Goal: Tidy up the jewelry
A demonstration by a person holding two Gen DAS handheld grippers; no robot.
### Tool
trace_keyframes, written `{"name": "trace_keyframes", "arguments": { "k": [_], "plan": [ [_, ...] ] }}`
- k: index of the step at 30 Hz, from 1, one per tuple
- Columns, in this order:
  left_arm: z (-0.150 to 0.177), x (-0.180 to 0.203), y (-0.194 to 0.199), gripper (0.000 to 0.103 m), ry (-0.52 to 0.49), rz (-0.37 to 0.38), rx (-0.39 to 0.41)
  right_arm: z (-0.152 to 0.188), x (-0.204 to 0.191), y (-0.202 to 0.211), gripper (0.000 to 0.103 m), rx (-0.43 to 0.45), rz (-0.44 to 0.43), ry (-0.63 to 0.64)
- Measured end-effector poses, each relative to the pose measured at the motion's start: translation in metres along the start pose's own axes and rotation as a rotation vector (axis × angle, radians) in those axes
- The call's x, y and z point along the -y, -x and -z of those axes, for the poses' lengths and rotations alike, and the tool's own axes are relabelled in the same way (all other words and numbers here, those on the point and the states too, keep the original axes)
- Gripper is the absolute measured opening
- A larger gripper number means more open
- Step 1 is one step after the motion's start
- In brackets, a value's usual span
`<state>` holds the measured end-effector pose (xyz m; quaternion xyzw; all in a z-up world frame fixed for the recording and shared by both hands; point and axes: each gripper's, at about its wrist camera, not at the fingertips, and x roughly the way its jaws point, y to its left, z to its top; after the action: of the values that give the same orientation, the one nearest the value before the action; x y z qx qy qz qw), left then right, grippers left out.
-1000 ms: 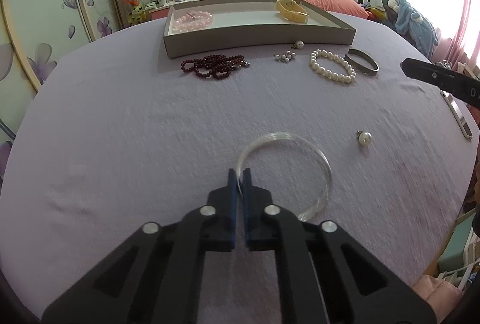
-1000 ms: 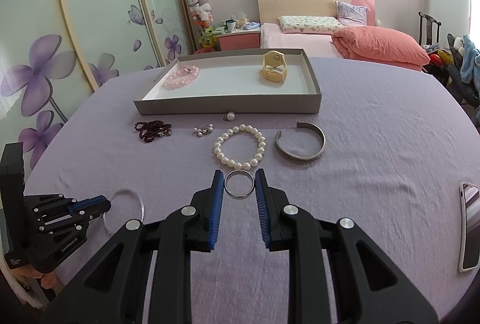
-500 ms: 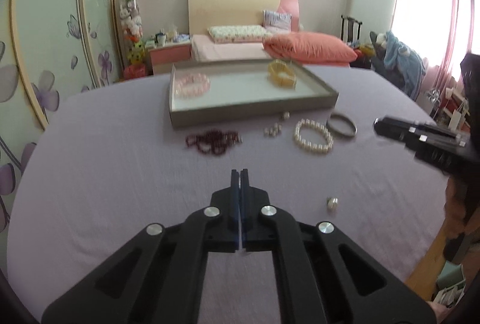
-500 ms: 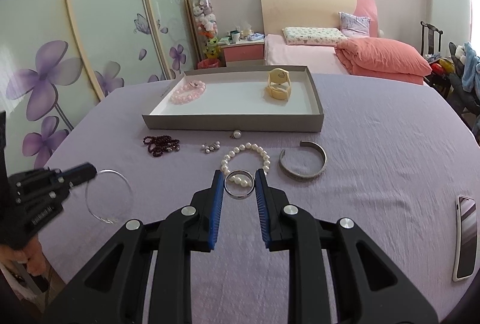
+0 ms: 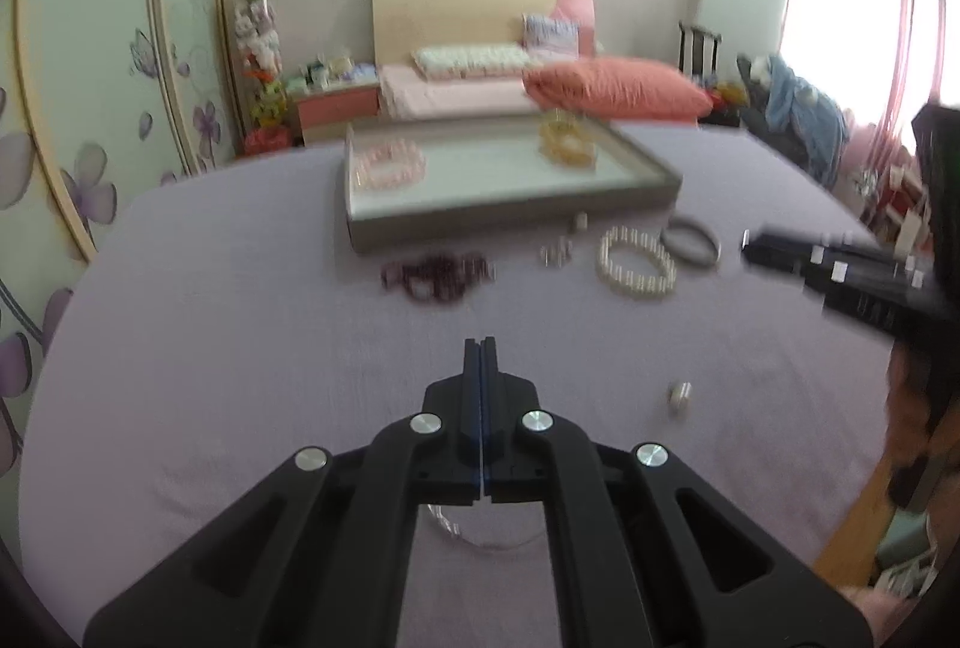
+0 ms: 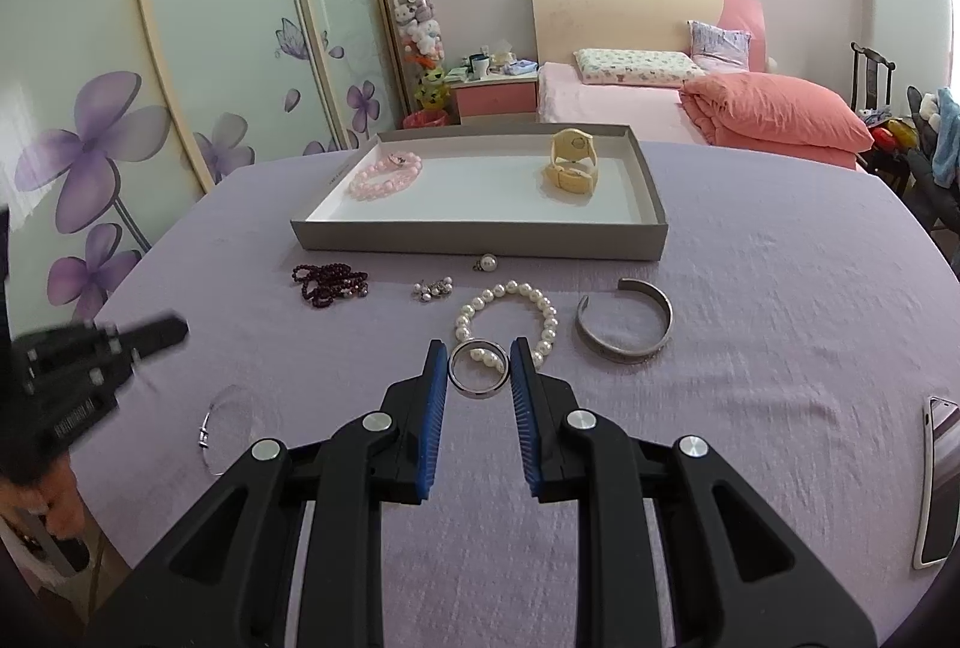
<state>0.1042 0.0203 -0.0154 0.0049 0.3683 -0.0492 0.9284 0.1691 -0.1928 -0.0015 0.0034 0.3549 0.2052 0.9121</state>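
My right gripper [image 6: 479,348] is shut on a silver ring [image 6: 479,391], held above the purple cloth just short of the pearl bracelet [image 6: 510,287]. My left gripper [image 5: 480,342] is shut with nothing visible between its pads. It hovers at the left [image 6: 174,333]. The clear bangle [image 6: 231,426] lies on the cloth under it, apart from its tips, and shows as a thin arc [image 5: 480,540] between the arms. The grey tray [image 6: 480,234] at the back holds a pink bead bracelet [image 6: 387,174] and a yellow watch [image 6: 573,165].
In front of the tray lie a dark red bead string [image 6: 330,282], a small earring cluster [image 6: 432,288], a pearl earring [image 6: 486,262] and a silver cuff [image 6: 660,306]. Another pearl earring [image 5: 680,396] sits nearer. A phone [image 6: 936,468] lies at the right edge.
The left gripper lifted the clear bangle off the cloth and rose. The bangle hung from its tips half a second ago and now lies on the cloth below. The right gripper kept still.
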Motion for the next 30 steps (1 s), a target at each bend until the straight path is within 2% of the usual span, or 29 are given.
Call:
{"name": "trace_keyframes", "arguments": {
  "k": [3,5,6,9,11,13,14,22,25,27,30],
  "plan": [
    [0.016,-0.002,-0.013,0.008,0.003,-0.006,-0.054,0.001,0.001,-0.002,0.023,-0.007,-0.003,-0.009],
    [0.024,-0.004,-0.023,0.022,0.012,-0.01,-0.086,0.002,-0.001,-0.002,0.023,-0.008,-0.005,-0.007],
    [0.027,-0.005,-0.026,0.023,0.012,-0.012,-0.095,0.002,-0.002,-0.001,0.023,-0.008,-0.006,-0.004],
    [0.034,-0.006,-0.026,0.038,0.024,0.015,-0.102,0.003,-0.004,0.001,0.023,-0.004,-0.006,0.004],
    [0.038,-0.002,-0.019,0.066,0.022,0.032,-0.078,0.002,-0.003,0.001,0.023,-0.002,-0.004,0.003],
    [0.04,0.005,-0.015,0.078,0.01,0.031,-0.06,0.002,-0.003,0.001,0.023,-0.002,-0.002,-0.001],
    [0.04,0.009,-0.015,0.081,-0.001,0.026,-0.061,0.002,-0.002,0.001,0.023,-0.002,-0.003,-0.003],
    [0.046,0.017,-0.041,0.082,0.005,-0.031,-0.151,0.003,-0.004,0.005,0.023,0.002,-0.008,0.001],
    [0.047,0.019,-0.044,0.082,0.003,-0.058,-0.156,0.002,-0.002,0.006,0.023,0.007,-0.006,-0.004],
    [0.047,0.02,-0.042,0.072,0.002,-0.063,-0.149,0.001,-0.002,0.006,0.023,0.008,-0.006,-0.003],
    [0.047,0.02,-0.042,0.072,0.002,-0.065,-0.153,0.001,-0.002,0.007,0.023,0.008,-0.007,-0.004]
  ]
}}
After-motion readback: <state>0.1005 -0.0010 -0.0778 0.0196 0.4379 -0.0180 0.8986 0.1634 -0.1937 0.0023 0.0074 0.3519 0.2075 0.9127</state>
